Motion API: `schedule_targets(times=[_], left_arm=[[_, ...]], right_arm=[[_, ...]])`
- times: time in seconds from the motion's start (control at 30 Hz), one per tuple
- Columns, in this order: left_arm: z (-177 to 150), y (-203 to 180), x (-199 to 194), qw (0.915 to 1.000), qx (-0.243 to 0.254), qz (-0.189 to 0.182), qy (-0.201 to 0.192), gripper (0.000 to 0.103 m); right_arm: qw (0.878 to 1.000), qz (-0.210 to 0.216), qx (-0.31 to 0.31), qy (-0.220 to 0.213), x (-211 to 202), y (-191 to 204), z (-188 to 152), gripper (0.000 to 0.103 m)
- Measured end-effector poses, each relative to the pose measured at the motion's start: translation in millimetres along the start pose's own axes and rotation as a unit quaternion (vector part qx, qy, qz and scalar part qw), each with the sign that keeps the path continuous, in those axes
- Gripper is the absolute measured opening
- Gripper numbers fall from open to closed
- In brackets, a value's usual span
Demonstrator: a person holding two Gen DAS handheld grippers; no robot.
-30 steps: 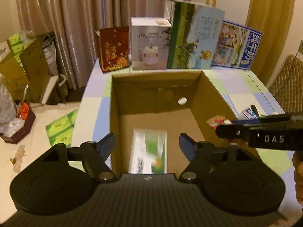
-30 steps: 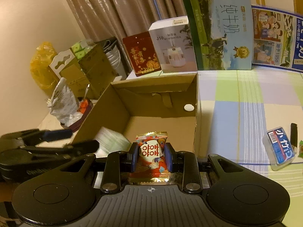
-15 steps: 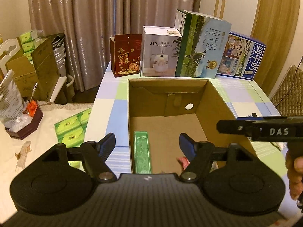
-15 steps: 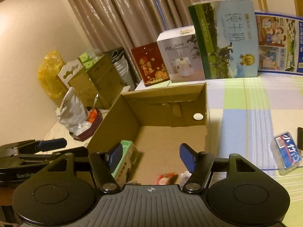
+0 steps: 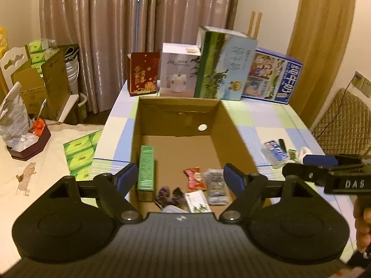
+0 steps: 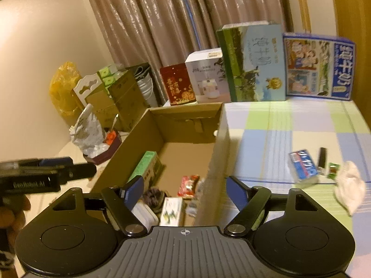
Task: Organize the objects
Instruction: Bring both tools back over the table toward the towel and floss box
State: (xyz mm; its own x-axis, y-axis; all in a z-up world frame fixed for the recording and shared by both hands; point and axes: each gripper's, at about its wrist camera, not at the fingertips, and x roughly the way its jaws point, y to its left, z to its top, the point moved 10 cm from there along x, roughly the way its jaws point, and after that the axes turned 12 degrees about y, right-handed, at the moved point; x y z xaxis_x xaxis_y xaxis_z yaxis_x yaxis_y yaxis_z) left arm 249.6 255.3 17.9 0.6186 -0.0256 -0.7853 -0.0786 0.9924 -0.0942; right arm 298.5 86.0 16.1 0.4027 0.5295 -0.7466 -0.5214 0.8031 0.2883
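Note:
An open cardboard box (image 5: 234, 134) (image 6: 132, 157) stands on the checked tablecloth. Inside lie a green carton (image 5: 145, 168) (image 6: 145, 169), a red candy packet (image 5: 195, 178) (image 6: 188, 185), a dark hair tie (image 5: 170, 193), a small white-green packet (image 5: 197, 200) (image 6: 171, 210) and a clear wrapped pack (image 5: 215, 185). My left gripper (image 5: 180, 178) is open above the box's near end, holding nothing. My right gripper (image 6: 183, 188) is open over the box's right wall, also holding nothing. On the cloth to the right lie a blue-labelled clear case (image 6: 303, 165) (image 5: 274, 150), a black stick (image 6: 321, 157), a green sweet (image 6: 332, 170) and a crumpled white tissue (image 6: 350, 188).
Tall cartons line the table's far edge: a red box (image 5: 143, 76), a white humidifier box (image 5: 178, 69), a green milk carton (image 5: 225, 64) and a blue milk carton (image 5: 271, 76). Left of the table are green tissue packs (image 5: 81, 153), cardboard boxes and a bag. A quilted chair (image 5: 343, 120) stands right.
My right gripper opened and dropped the red candy packet into the box, then swung right. My left gripper pulled back and up, after the green carton came to rest in the box.

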Motion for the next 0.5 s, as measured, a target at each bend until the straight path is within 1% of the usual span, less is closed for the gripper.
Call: schedule_targets(times=[0.3,0.5], left_arm=[[-16.7,-47.6,-41.6,0.9998,0.009,-0.006,-0.016,0.094],[-22.2,-75.2,-55.6,0.9992,0.024,-0.01,-0.029,0.102]], right_arm=[[0.999,-0.027,0.006,-0.022,-62.4,-15.5,-27.3,0.091],[0.998,-0.054,0.002,-0.037,-96.9,-31.6,-41.1,0.098]])
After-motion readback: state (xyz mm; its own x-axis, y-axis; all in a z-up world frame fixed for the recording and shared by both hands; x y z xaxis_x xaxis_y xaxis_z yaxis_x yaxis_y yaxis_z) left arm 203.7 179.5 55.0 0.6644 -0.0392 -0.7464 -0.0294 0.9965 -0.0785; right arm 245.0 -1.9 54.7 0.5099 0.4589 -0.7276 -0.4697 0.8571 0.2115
